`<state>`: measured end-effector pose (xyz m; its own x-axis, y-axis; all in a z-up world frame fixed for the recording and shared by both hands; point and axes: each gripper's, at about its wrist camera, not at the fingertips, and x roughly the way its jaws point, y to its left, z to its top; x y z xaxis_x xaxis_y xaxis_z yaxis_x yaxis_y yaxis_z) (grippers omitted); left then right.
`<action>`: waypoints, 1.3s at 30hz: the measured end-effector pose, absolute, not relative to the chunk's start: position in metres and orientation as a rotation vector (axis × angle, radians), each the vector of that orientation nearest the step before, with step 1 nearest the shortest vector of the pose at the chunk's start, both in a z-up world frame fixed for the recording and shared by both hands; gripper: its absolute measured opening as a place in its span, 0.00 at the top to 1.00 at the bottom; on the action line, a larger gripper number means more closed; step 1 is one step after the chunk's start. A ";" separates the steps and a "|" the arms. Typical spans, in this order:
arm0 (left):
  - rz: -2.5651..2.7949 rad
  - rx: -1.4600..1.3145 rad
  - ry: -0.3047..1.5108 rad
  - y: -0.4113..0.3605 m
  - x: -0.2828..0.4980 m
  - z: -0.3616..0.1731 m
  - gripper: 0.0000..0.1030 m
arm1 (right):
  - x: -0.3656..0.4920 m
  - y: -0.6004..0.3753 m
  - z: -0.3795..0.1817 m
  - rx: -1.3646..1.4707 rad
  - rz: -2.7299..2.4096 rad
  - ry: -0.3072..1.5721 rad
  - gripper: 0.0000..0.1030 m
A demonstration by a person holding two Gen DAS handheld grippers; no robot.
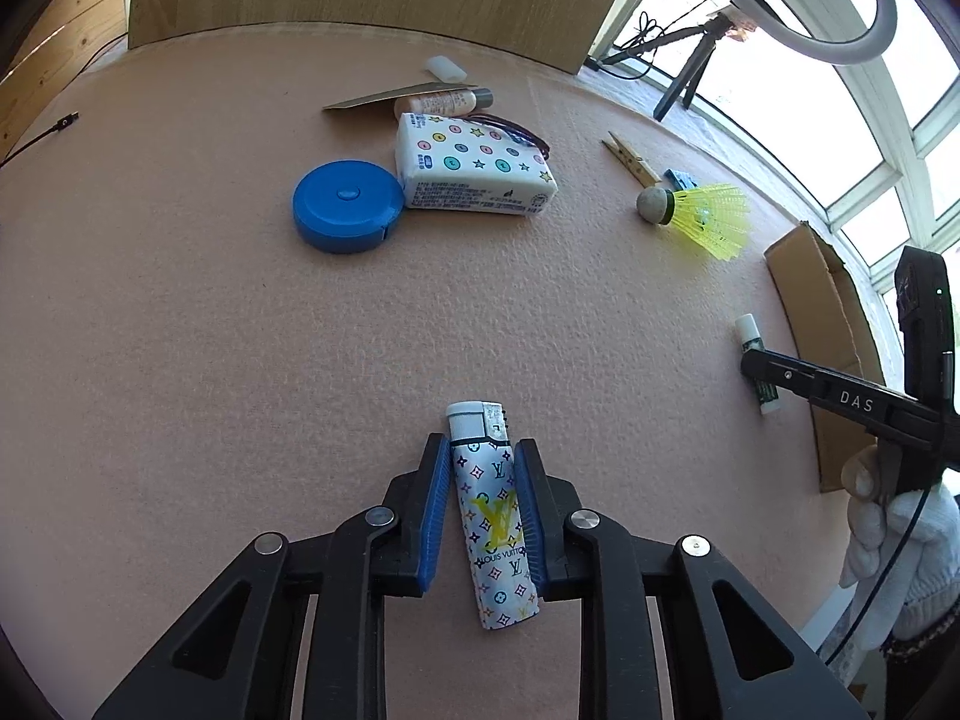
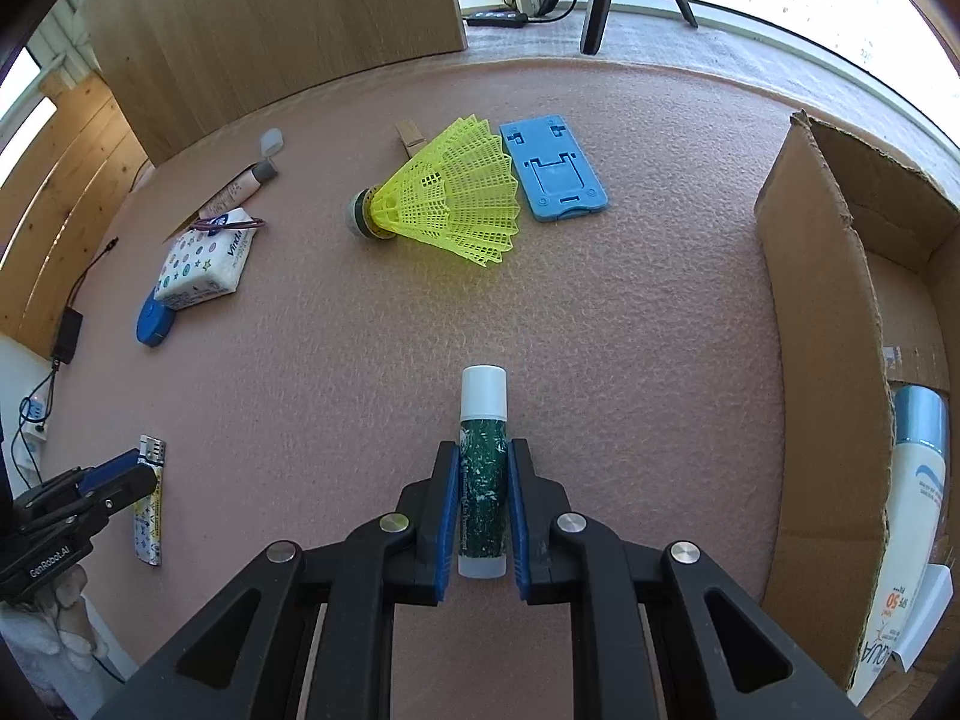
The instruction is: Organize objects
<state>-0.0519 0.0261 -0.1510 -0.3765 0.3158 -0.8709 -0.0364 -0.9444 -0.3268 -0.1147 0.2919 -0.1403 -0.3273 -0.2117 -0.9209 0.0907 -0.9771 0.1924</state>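
Observation:
A white lighter (image 1: 495, 516) with a coloured monogram print lies on the pink felt mat, and the blue pads of my left gripper (image 1: 480, 441) press on both of its sides. My right gripper (image 2: 483, 444) is shut on a green stick with a white cap (image 2: 483, 468), which also lies on the mat. The right wrist view shows the left gripper (image 2: 120, 474) over the lighter (image 2: 149, 516) at the lower left. In the left wrist view the right gripper (image 1: 750, 360) is at the far right, over the stick (image 1: 749, 330). An open cardboard box (image 2: 822, 330) stands right of the stick.
A sunscreen bottle (image 2: 912, 480) lies in the box. Further back on the mat lie a yellow shuttlecock (image 2: 456, 192), a blue phone stand (image 2: 555, 165), a clothespin (image 1: 630, 156), a tissue pack (image 1: 474, 171), a blue tape measure (image 1: 348, 204) and a small tube (image 2: 237, 189).

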 end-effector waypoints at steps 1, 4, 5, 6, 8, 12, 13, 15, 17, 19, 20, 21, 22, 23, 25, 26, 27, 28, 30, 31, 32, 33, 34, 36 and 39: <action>2.405 -1.611 -0.376 0.029 -0.051 -0.151 0.80 | -0.111 0.293 -0.140 1.696 -2.410 -0.183 0.87; 2.383 -1.600 -0.381 0.038 -0.048 -0.148 0.85 | -0.100 0.298 -0.140 1.686 -2.398 -0.262 0.87; 2.374 -1.596 -0.383 0.042 -0.048 -0.147 0.86 | -0.097 0.299 -0.139 1.682 -2.397 -0.275 0.87; 2.366 -1.593 -0.376 0.045 -0.048 -0.146 0.87 | -0.094 0.301 -0.137 1.676 -2.400 -0.285 0.87; 2.364 -1.587 -0.353 0.051 -0.047 -0.146 0.87 | -0.090 0.305 -0.134 1.665 -2.408 -0.304 0.87; 2.354 -1.578 -0.340 0.060 -0.047 -0.144 0.87 | -0.082 0.315 -0.125 1.641 -2.435 -0.333 0.87; 2.350 -1.577 -0.343 0.062 -0.047 -0.144 0.88 | -0.079 0.318 -0.122 1.633 -2.441 -0.337 0.87; 2.339 -1.569 -0.325 0.068 -0.048 -0.142 0.88 | -0.075 0.321 -0.116 1.617 -2.454 -0.342 0.87; 2.352 -1.568 -0.279 0.074 -0.047 -0.141 0.88 | -0.072 0.326 -0.110 1.604 -2.469 -0.341 0.87; 2.366 -1.566 -0.249 0.077 -0.045 -0.140 0.88 | -0.068 0.329 -0.107 1.597 -2.475 -0.343 0.87; 2.364 -1.567 -0.222 0.079 -0.044 -0.139 0.88 | -0.067 0.330 -0.106 1.593 -2.478 -0.344 0.87; 2.364 -1.567 -0.183 0.083 -0.043 -0.138 0.88 | -0.066 0.331 -0.105 1.590 -2.480 -0.347 0.87; 2.367 -1.567 -0.153 0.086 -0.041 -0.138 0.87 | -0.065 0.332 -0.104 1.588 -2.480 -0.350 0.87; 2.367 -1.569 -0.128 0.088 -0.039 -0.138 0.86 | -0.064 0.333 -0.104 1.586 -2.482 -0.354 0.87; 2.350 -1.592 -0.094 0.092 -0.035 -0.142 0.81 | -0.063 0.334 -0.103 1.580 -2.483 -0.362 0.87; 2.345 -1.602 -0.086 0.093 -0.032 -0.144 0.80 | -0.062 0.334 -0.102 1.578 -2.483 -0.365 0.87; 2.346 -1.607 -0.076 0.094 -0.029 -0.146 0.79 | -0.062 0.334 -0.101 1.575 -2.482 -0.368 0.87; 2.359 -1.597 -0.059 0.095 -0.026 -0.145 0.77 | -0.062 0.333 -0.101 1.572 -2.481 -0.366 0.87; 2.366 -1.589 -0.028 0.097 -0.020 -0.144 0.77 | -0.060 0.333 -0.099 1.567 -2.480 -0.365 0.87; 2.365 -1.587 -0.014 0.098 -0.018 -0.145 0.78 | -0.060 0.332 -0.099 1.565 -2.480 -0.364 0.87; 2.368 -1.579 -0.009 0.097 -0.017 -0.145 0.79 | -0.059 0.332 -0.098 1.562 -2.482 -0.364 0.87; 2.366 -1.577 -0.016 0.096 -0.016 -0.145 0.79 | -0.058 0.332 -0.098 1.560 -2.483 -0.366 0.87; 2.366 -1.577 -0.025 0.095 -0.015 -0.144 0.79 | -0.057 0.332 -0.097 1.558 -2.484 -0.366 0.87; 2.368 -1.574 -0.033 0.093 -0.012 -0.144 0.79 | -0.056 0.333 -0.096 1.554 -2.485 -0.368 0.87; 2.364 -1.566 -0.038 0.095 -0.009 -0.141 0.79 | -0.054 0.333 -0.093 1.542 -2.488 -0.364 0.87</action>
<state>-0.0092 0.0954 -0.1409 -0.3577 0.2658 -0.8952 -0.2367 -0.9531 -0.1884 -0.0544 0.3330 -0.0930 -0.4401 -0.2886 -0.8503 0.0326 -0.9515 0.3060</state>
